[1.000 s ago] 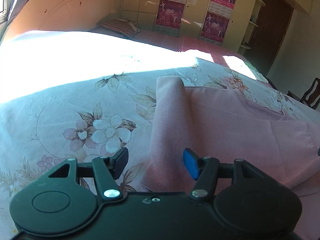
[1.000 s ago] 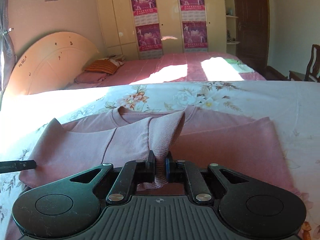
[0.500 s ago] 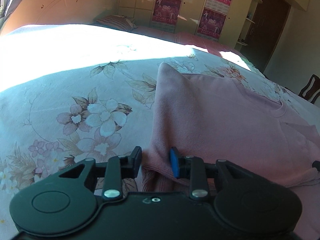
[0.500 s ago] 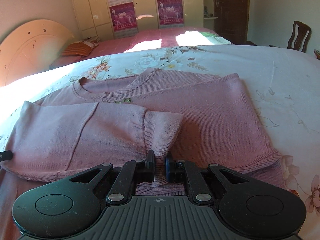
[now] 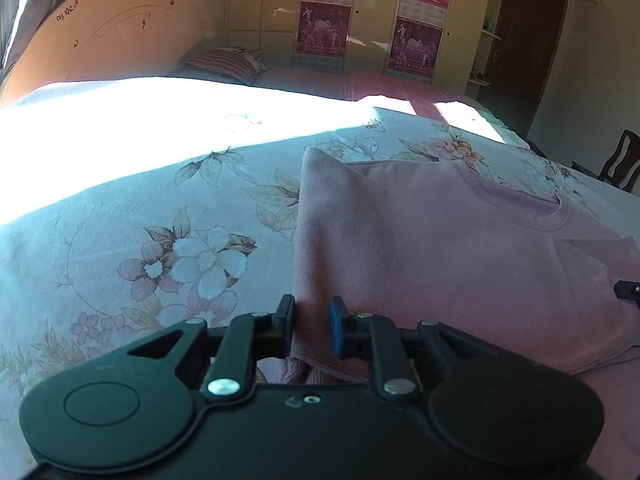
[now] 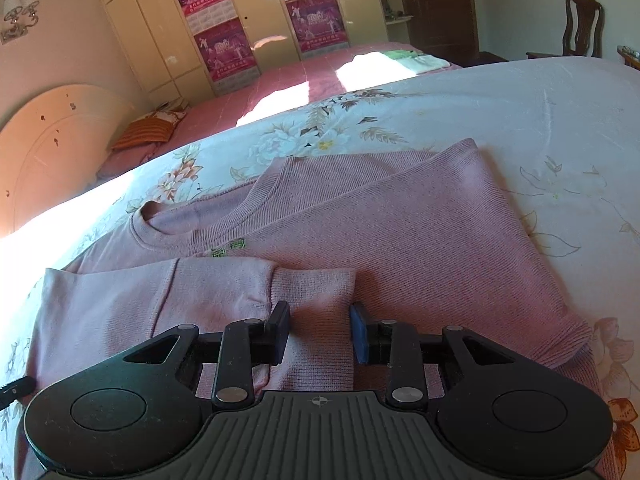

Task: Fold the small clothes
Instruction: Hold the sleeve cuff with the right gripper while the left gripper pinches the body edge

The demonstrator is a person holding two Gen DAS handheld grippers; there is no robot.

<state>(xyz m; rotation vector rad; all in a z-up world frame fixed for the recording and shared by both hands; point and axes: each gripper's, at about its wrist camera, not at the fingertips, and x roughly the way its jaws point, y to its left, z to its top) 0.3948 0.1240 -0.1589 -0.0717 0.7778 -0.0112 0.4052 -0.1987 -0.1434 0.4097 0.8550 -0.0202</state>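
Pink sweater lies flat on the floral bedspread. Left gripper pinches the sweater's folded left edge. Right gripper, jaws just opened, straddles the released sleeve cuff.

Both low, close (shared sweater).

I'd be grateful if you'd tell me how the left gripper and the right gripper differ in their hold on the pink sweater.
The left gripper is closed narrowly on the pink sweater at its folded side edge; the right gripper stands wider, its jaws having just opened, with the sleeve cuff lying flat between them, unpinched. The left sits at the garment's outer edge beside the floral bedsheet; the right sits over the garment's middle. Both point downward at it.
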